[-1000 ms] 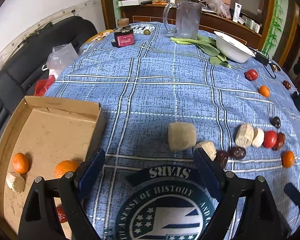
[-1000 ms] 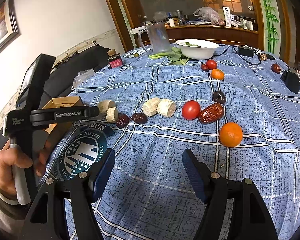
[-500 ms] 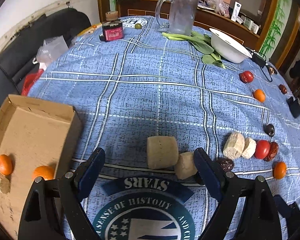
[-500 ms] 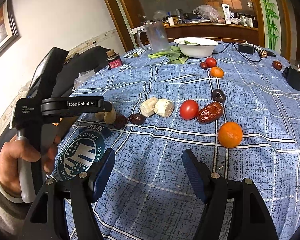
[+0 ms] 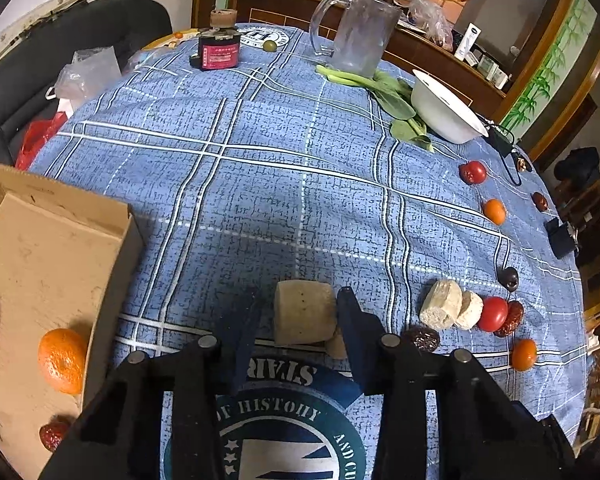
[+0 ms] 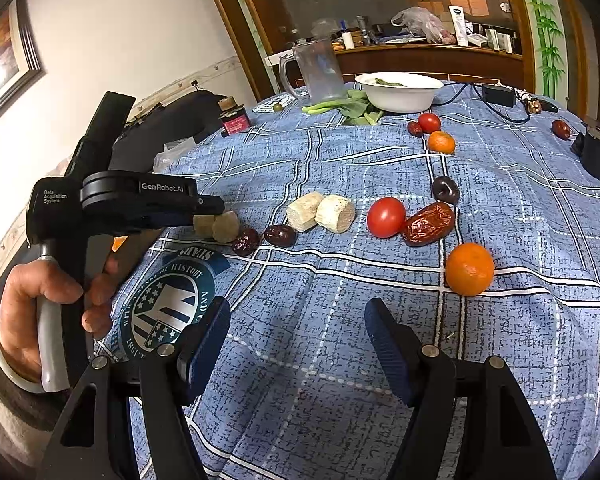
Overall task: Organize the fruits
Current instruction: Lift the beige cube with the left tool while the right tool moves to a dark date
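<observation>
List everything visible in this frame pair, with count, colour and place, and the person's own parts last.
Cardboard box: one, brown, table's left edge; inside, round orange tangerine, wrinkled red date.
Pale cylindrical chunk: one, beige, between the left gripper's fingers.
Pale chunk pair: two, off-white, mid-table.
Red tomatoes: two; near one beside large date, far one near bowl.
Loose tangerines: two, orange, right side.
White bowl: one, far side, by green leafy vegetable.
Clear glass mug: one, far edge.
Blue plaid tablecloth: one.
Left gripper: black, closing around chunk.
Right gripper: black, open, above cloth.
</observation>
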A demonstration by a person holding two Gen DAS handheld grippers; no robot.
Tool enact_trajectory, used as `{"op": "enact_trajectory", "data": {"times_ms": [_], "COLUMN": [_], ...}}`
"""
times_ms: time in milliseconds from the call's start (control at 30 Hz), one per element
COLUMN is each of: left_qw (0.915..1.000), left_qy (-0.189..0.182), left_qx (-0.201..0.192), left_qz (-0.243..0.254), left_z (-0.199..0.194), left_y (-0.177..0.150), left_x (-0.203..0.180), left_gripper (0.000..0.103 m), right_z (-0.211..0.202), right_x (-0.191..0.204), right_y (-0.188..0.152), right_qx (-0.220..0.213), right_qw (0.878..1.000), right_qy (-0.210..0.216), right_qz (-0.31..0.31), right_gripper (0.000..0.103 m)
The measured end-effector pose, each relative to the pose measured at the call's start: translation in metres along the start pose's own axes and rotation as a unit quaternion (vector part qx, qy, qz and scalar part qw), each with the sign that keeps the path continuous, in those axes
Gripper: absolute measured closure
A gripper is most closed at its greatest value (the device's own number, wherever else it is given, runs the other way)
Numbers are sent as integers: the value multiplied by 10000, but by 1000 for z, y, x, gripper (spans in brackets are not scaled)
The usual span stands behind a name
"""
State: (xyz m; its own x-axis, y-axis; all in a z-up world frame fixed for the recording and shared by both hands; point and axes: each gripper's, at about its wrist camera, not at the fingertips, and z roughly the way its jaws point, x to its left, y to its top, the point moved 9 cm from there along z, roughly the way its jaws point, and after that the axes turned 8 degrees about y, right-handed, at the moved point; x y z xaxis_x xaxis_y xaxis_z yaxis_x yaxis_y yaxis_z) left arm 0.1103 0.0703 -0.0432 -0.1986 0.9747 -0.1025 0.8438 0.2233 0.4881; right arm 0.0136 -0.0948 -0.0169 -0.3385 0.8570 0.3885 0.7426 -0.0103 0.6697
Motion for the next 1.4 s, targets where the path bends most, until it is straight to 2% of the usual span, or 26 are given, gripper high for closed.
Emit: {"op": "enact_trajectory", "data": {"times_ms": [100, 233, 267, 333, 367, 433, 467, 533, 667, 833, 1000, 1133, 1300, 1367, 1400], "left_qw": [10000, 10000, 9999, 9999, 10000, 10000, 9999, 9999, 9999, 9999, 9996, 9980, 9953, 9946, 9946], "left_qy": [29, 62, 119, 142, 56, -60, -88, -13, -170, -57, 133, 422, 660, 722, 714], "left_qx": [72, -3, -14, -54, -22, -16, -35, -74, -19, -126, -93, -74, -202, -188, -164], "left_qz": [7, -56, -64, -34, -9, 74, 112, 154, 12, 37, 241, 464, 682, 718, 730], "left_z": [3, 8, 7, 5, 5, 2, 0, -2, -7, -22, -25, -18, -18, -15, -13], "left_y": [0, 1, 2, 4, 4, 4, 3, 2, 0, 0, -10, -20, -23, -25, -26], "left_x": [0, 2, 3, 6, 6, 2, -1, -3, 2, 12, 13, 14, 11, 11, 10], "left_gripper": [33, 32, 33, 54, 56, 71, 74, 74, 74, 74, 74, 74, 74, 69, 62], "right_z": [1, 1, 1, 2, 2, 2, 3, 2, 0, 2, 11, 24, 39, 45, 49], "right_x": [-2, -3, -4, -5, -5, -5, -5, -5, -3, 2, 13, 18, 18, 17, 16], "right_y": [-1, 0, 0, -1, 0, 0, 0, 0, 1, 2, 6, 11, 19, 24, 26], "right_qx": [28, 22, 26, 38, 38, 33, 31, 22, -8, 12, 144, 276, 385, 389, 428], "right_qw": [10000, 10000, 10000, 10000, 10000, 10000, 10000, 10000, 10000, 10000, 9997, 9988, 9976, 9973, 9970], "right_qy": [-2, -1, -6, -2, 4, 7, 11, 25, 28, 69, -10, -84, -195, -248, -262], "right_qz": [41, 47, 51, 70, 78, 81, 87, 87, 63, 32, -210, -388, -542, -577, -586], "right_gripper": [29, 29, 29, 29, 29, 29, 29, 29, 29, 29, 28, 28, 29, 33, 39]}}
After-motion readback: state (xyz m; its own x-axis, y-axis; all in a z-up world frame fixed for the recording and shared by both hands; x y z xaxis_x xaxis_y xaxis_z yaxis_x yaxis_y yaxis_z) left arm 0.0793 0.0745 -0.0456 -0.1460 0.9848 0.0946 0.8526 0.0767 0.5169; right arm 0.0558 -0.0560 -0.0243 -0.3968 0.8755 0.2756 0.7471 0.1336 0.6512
